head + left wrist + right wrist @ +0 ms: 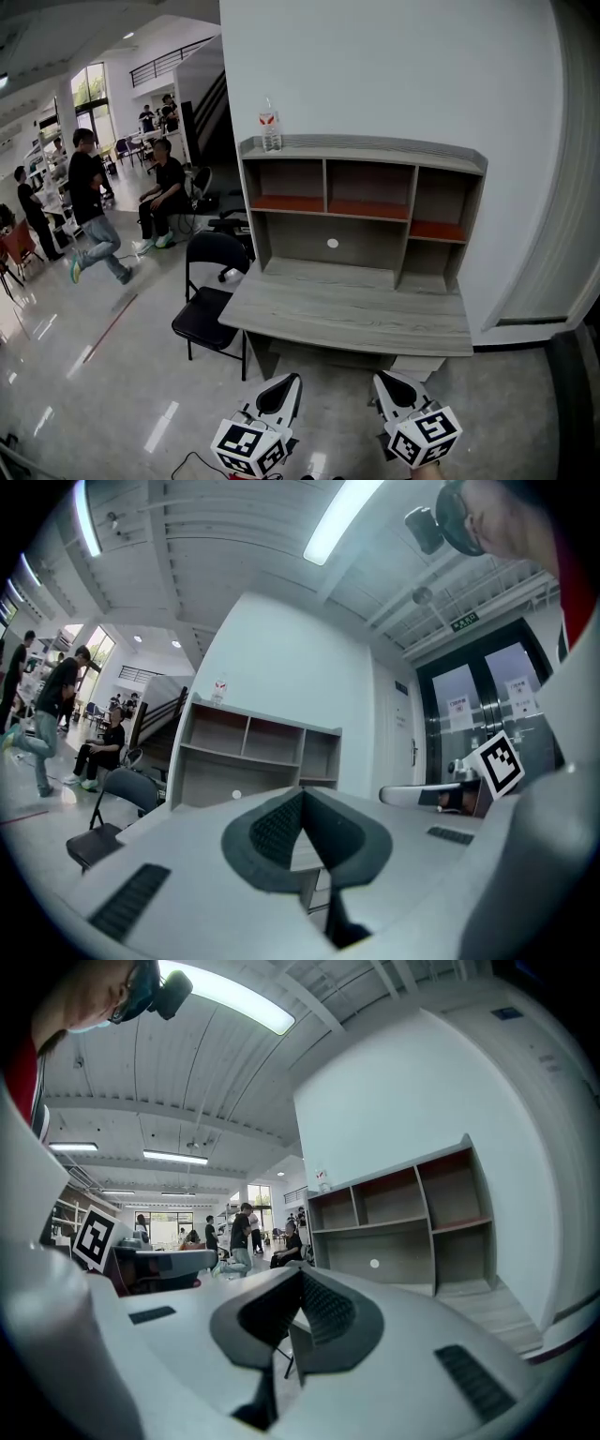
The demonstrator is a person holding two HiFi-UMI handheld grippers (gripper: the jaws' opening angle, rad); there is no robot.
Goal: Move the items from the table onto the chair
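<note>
We find the left gripper (281, 394) and right gripper (397, 391) both closed and empty, held low before the desk (356, 314), in our judgement because no approach has begun. The water bottle (270, 127) stands upright at the left end of the hutch (375, 148) top. The black folding chair (208, 305) stands just beside the desk's left edge.

No print can be read anywhere. The bottle (270, 128) on top of the desk shelf (361, 146) has a red and white label, too small to make out. A green sign (463, 622) above the glass doors (487, 724) and the paper notices (458, 706) on them are illegible. The cubes on the left gripper (289, 382) and right gripper (386, 382) bear only black-and-white square patterns
</note>
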